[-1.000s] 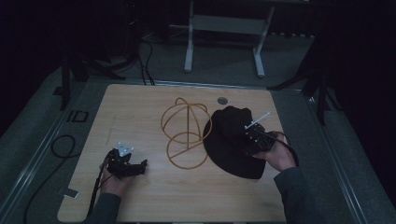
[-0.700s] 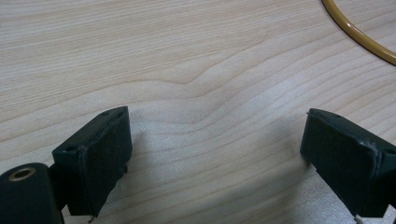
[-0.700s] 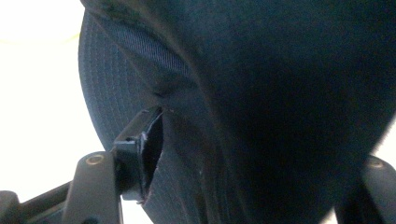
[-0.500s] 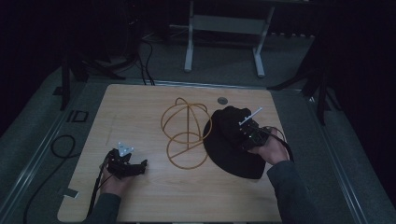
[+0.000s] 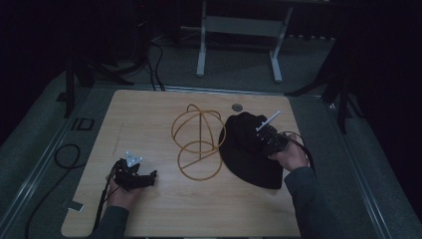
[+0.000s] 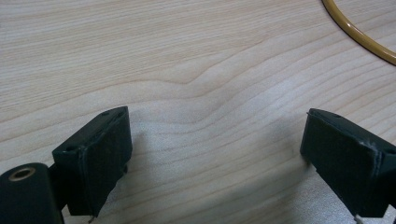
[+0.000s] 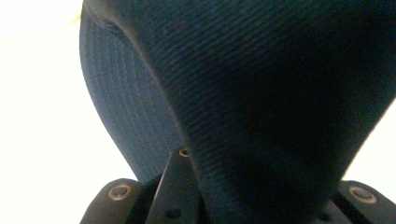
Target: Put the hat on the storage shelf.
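Pinching dark cap [image 5: 251, 152], right claw [image 5: 260, 138] clamped; left claw [image 5: 144, 178] wide, empty, on table [image 5: 149, 114].

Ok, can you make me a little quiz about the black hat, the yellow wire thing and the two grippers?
1. True or false: the left gripper is holding the wire frame.
2. Which gripper is on the dark hat? A) left B) right C) neither
3. Fill in: the left gripper's jaws stand ____ above the bare wooden table.

Key
1. False; nothing sits between its jaws.
2. B; in the right gripper view, hat fabric bunches between the right gripper jaws.
3. Open.
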{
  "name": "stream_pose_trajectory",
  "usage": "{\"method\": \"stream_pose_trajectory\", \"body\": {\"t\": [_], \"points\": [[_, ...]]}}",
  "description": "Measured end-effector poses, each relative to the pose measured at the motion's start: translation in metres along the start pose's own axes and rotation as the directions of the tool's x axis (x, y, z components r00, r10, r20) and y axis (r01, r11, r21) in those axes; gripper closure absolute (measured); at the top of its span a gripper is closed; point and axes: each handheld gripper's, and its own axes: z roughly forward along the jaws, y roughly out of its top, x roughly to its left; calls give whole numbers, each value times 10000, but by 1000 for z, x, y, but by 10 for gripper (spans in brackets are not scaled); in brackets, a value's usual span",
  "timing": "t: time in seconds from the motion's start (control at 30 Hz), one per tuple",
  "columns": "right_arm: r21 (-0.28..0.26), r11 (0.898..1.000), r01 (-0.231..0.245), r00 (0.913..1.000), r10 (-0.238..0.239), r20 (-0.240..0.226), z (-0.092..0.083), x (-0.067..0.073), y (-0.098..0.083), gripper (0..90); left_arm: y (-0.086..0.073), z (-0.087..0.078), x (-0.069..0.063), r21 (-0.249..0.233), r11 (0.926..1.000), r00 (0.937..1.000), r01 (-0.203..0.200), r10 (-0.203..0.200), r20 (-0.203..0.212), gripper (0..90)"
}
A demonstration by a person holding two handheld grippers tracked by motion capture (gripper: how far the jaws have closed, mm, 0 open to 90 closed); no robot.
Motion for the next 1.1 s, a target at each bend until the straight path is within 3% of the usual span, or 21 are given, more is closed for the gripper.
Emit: {"method": "stream_pose_trajectory", "body": {"t": [0.43, 1.1], "points": [[-284, 9995, 143, 9995, -135, 301, -15, 3, 0, 877, 0, 0, 0, -1, 10000, 10000, -3, 3, 1, 94], [-1030, 9943, 257, 9996, -243, 154, -47, 5, 3, 879, 0, 0, 0, 4, 10000, 10000, -13, 13, 2, 94]]}}
